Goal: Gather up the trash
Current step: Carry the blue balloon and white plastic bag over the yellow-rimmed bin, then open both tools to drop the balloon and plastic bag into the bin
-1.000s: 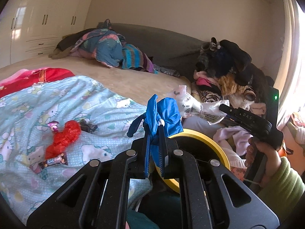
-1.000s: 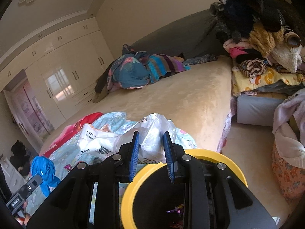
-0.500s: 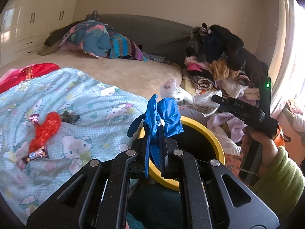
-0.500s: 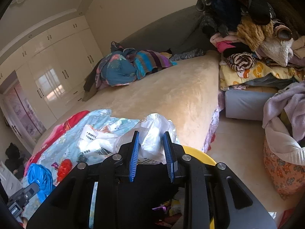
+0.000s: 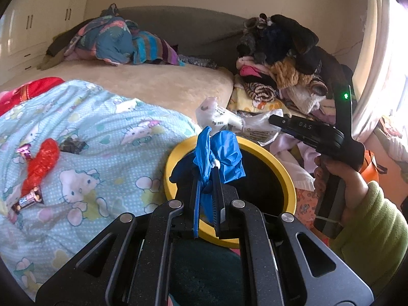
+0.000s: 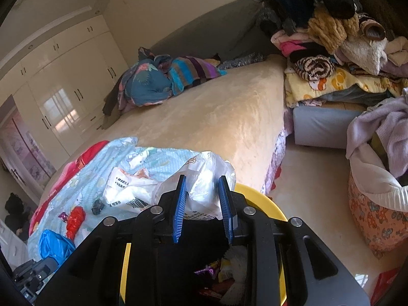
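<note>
- The yellow-rimmed bin (image 5: 285,176) beside the bed is half hidden behind both grippers; its inside reads as dark, with only a few wrappers (image 6: 219,267) visible at the bottom in the right wrist view.
- The left gripper (image 5: 207,178) is clamped nearly closed on a crumpled blue plastic bag (image 5: 221,153), held over the bin's near rim.
- The right gripper (image 6: 202,199) pinches a white printed plastic bag (image 6: 204,176), jaws partly apart, above the bin's far rim.
- On the bed's light-blue cartoon blanket (image 5: 107,127), near its left edge, lie a red mesh wrapper (image 5: 42,163), a candy bar wrapper (image 5: 26,200) and a dark scrap (image 5: 72,144).
</note>
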The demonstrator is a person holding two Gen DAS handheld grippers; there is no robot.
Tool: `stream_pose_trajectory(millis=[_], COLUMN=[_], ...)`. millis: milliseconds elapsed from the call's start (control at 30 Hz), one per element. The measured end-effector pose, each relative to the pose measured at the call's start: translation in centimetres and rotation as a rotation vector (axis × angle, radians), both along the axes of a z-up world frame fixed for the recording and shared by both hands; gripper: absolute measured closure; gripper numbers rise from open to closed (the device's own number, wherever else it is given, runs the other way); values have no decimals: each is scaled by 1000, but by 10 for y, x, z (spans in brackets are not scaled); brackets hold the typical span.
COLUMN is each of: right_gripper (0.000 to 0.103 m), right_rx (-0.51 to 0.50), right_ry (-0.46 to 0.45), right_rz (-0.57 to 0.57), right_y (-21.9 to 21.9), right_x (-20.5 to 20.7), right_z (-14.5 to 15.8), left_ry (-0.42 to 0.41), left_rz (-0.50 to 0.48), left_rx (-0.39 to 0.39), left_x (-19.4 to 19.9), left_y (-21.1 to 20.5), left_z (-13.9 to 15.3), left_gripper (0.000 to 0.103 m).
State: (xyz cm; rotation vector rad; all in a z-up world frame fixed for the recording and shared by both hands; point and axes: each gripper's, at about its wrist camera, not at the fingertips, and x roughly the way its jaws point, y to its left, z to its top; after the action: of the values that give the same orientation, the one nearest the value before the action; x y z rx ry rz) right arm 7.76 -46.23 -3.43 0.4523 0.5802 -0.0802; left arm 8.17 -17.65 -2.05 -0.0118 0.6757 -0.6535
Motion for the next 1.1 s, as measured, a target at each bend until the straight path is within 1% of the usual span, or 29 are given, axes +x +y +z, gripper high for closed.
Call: stream_pose_trajectory(millis=[167,433,767,833,867,900,933,967,1000,1033,1067,1100], right_gripper=[79,79,79,76,74,71,66,65,65,62,57,56], right_rx=[9,28,46,69,82,95,112,110,101,99,100,102], right_ry=[38,86,111,125,132,135,137,138,137,134,130,125], right_rz=[5,8,14,20,9,4,4,1,-2,-4,-6,-9], right_y=[-2,-6,-9,-12,-14,-15,-17,-17,-17,-17,-17,-17], right_x=[5,10,15,17,17,17,17,17,16,16,16,16], right_z=[-13,-30,-42,-45,-48,-49,-51,-51,-50,-49,-47,-46], left_ry=[51,101,131,127,127,130,127,124,119,114,103,89], left_rz=[-28,-69,-91,-102,-105,-103,-86,-74,-69,-64,-52,-40], left_rx=[24,61,84,93,94,95,96,87,77,68,60,50], left_x=[4,8,13,13,13,14,14,14,14,14,14,14], left_y=[-12,-34,-51,-55,-56,-56,-54,-51,-49,-46,-43,-39], left_z=[-15,-36,-49,-51,-52,-54,-55,-54,-53,-51,-48,-44], left_gripper=[98,98,98,97,93,76,45,36,34,33,31,24])
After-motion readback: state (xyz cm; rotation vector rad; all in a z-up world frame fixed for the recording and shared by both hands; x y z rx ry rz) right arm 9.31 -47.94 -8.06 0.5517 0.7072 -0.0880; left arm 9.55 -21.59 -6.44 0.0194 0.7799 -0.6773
